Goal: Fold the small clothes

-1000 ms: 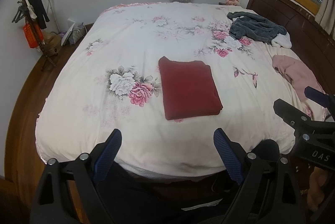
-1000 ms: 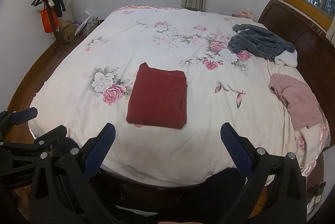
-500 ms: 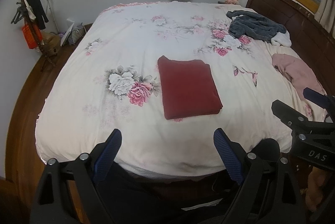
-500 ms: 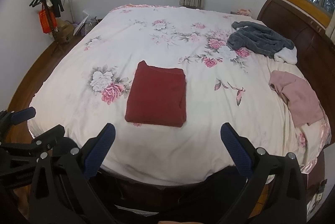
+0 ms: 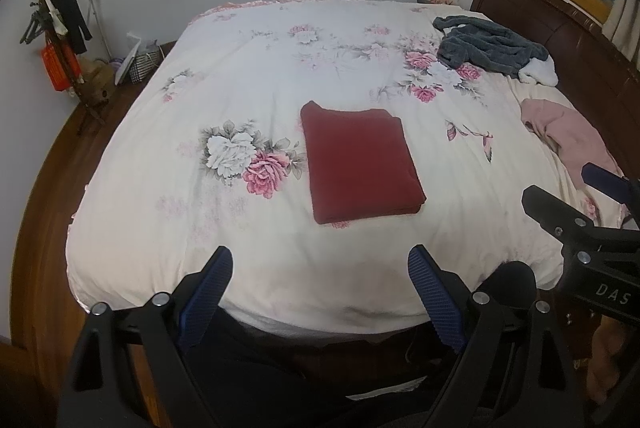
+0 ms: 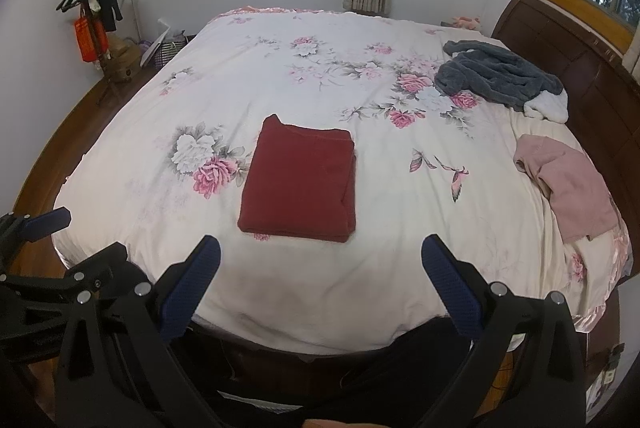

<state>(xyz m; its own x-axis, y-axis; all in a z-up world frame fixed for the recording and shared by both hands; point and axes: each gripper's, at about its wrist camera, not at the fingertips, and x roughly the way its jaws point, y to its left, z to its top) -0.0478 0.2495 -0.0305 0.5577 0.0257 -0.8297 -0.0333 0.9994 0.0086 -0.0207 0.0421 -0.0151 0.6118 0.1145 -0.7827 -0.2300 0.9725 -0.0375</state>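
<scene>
Dark red garment point(image 5: 360, 164) is seen folded into a flat rectangle mid-bed point(image 5: 280, 76). Left gripper point(image 5: 320, 292) and right gripper point(image 6: 320, 268) are held spread apart, empty, near the foot edge. Pink garment point(image 6: 568, 188) and grey fleece point(image 6: 496, 76) lie unfolded. Risk: a careless reach could drag the quilt and skew the finished fold. No containers on the bed.

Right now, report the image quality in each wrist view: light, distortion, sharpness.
Left wrist view: dim, even daylight, no glare; fisheye bows the bed edge; dark corner vignette; red folded cloth sharp. Right wrist view: same soft light, walls curve, windows bright but not blown out; gripper fingers slightly soft.
</scene>
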